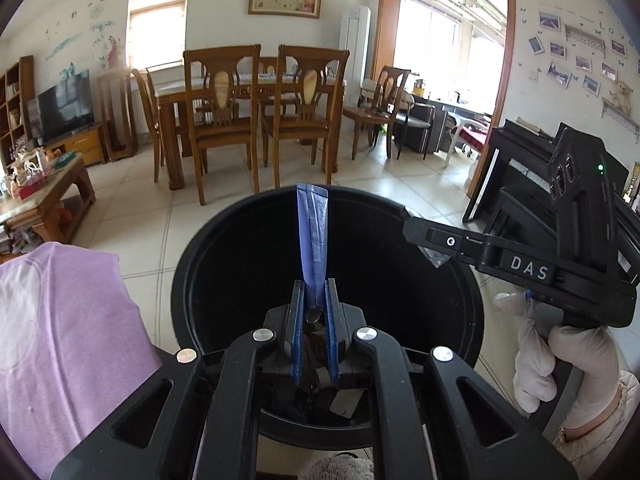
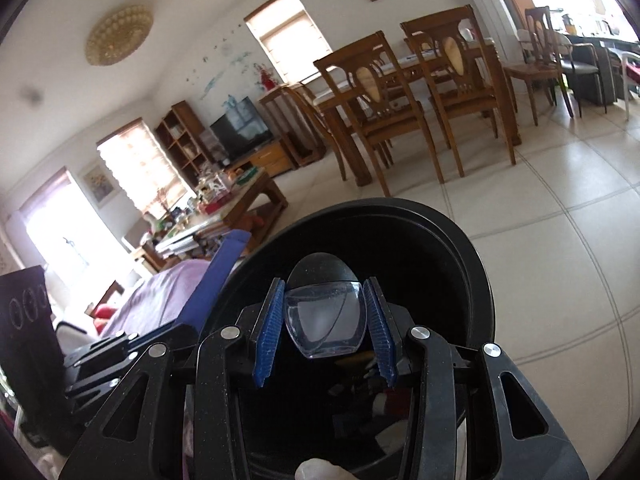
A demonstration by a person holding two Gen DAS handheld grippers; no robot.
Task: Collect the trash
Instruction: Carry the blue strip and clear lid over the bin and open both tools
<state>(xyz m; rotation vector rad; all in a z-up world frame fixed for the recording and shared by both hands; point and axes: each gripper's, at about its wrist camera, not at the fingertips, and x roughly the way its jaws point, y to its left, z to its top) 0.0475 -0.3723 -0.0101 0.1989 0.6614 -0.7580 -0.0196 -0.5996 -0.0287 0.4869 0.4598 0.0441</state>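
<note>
Trash drop is the step in hand, by the look of it. Both pieces are held right over the black bin (image 1: 224,240), so the collecting part seems done for these two.

A flat blue wrapper (image 1: 313,232) is pinched between the near-closed pads of the left gripper (image 1: 314,340) and sticks up over the bin's mouth. A small clear plastic container with a dark cap (image 2: 323,312) is clamped between the blue ridged pads of the right gripper (image 2: 323,328), whose jaws are parted only as wide as the container. It is also hung above the bin opening, and some rubbish can already be made out at the bottom.

What's called for next, probably: both grips are let go so the pieces fall inside. The wrapper is light and tall, so it could get hung up on a pad or flutter toward the rim; a slightly lower release would be safer. The container should drop clean.

Room-wise: the bin is set on a pale tiled floor (image 2: 540,240). A wooden dining table with matching chairs (image 1: 224,120) is seen behind, a TV (image 1: 66,108) and a cluttered coffee table (image 1: 52,188) to the left in the left wrist view. A lilac garment (image 1: 60,340) is close by the bin, and a gloved hand (image 1: 536,360) is wrapped round the right tool's handle.
</note>
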